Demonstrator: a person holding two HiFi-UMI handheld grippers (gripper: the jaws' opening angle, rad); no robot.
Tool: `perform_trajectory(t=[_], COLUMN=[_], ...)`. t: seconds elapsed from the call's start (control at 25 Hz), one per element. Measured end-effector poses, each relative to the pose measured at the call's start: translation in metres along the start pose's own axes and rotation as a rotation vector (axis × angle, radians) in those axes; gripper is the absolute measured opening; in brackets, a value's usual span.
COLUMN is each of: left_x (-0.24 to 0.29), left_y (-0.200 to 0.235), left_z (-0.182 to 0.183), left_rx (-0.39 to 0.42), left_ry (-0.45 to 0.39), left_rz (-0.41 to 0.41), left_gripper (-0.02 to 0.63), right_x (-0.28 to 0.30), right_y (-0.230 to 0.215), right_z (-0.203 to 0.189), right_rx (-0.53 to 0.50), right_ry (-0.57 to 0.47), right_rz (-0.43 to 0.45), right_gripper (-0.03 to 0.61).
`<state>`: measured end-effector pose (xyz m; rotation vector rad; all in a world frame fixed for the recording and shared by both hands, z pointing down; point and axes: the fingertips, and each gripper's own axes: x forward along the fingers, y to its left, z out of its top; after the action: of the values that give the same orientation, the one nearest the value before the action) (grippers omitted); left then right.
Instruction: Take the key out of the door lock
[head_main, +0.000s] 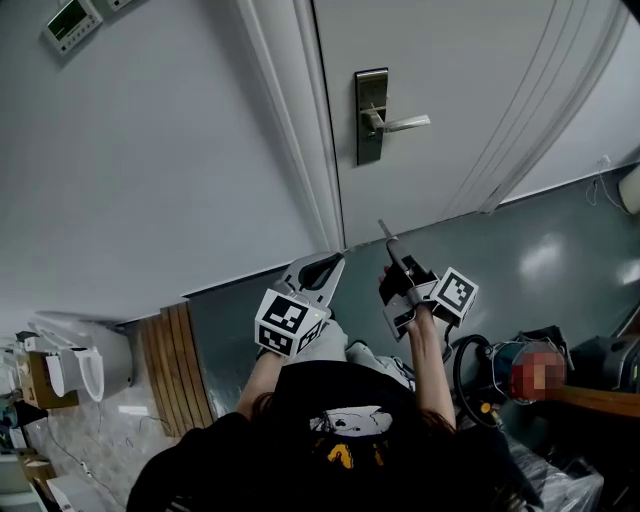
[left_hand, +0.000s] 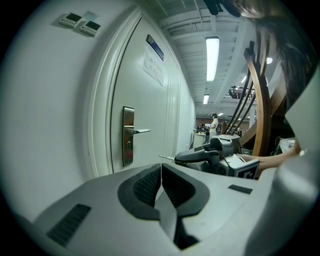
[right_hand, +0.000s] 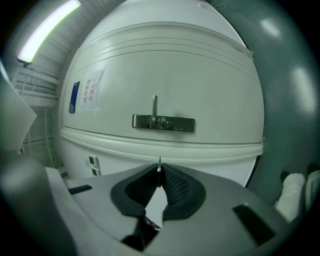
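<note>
The steel lock plate (head_main: 371, 115) with its lever handle (head_main: 400, 124) sits on the white door, well away from both grippers. My right gripper (head_main: 392, 245) is shut on the thin metal key (head_main: 384, 230), whose blade sticks out past the pads toward the door. In the right gripper view the key (right_hand: 159, 165) pokes up between the closed pads, with the lock plate (right_hand: 163, 122) beyond it. The left gripper (head_main: 322, 268) hangs beside it, shut and empty. The left gripper view shows the right gripper (left_hand: 187, 158), the key (left_hand: 166, 158) and the lock plate (left_hand: 128, 135).
Wall control panels (head_main: 70, 22) hang left of the door frame. A paper notice (right_hand: 90, 90) is stuck high on the door. Wooden slats (head_main: 180, 370) stand at the lower left, a black cable (head_main: 470, 370) and equipment at the lower right. A curved wooden frame (left_hand: 260, 100) rises on the right.
</note>
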<state>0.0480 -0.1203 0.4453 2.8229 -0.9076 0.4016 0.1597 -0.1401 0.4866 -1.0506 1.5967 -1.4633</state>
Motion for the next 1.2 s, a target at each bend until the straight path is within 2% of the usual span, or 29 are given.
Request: perform_trajectory(t=[0.52,0.64,1.2], left_x=[-0.018,-0.025,-0.108], left_y=[0.008,0.012,0.019], left_z=[-0.010,-0.010,-0.030], left_rx=[-0.011,-0.021,-0.024], left_ry=[0.014,0.002,-0.037], left_rz=[-0.017,-0.013,-0.032], left_gripper=[0.010,0.010,0.010], right_x=[-0.006,-0.007,-0.022], right_y=[-0.009,-0.006,0.018], right_z=[-0.031,-0.036,-0.135], right_rx=[-0.042,-0.082,-0.222], right_ry=[0.015,0.019,0.057], right_rz=[-0.052,-0.064,-0.080], right_gripper=[0.020,0.020,0.020])
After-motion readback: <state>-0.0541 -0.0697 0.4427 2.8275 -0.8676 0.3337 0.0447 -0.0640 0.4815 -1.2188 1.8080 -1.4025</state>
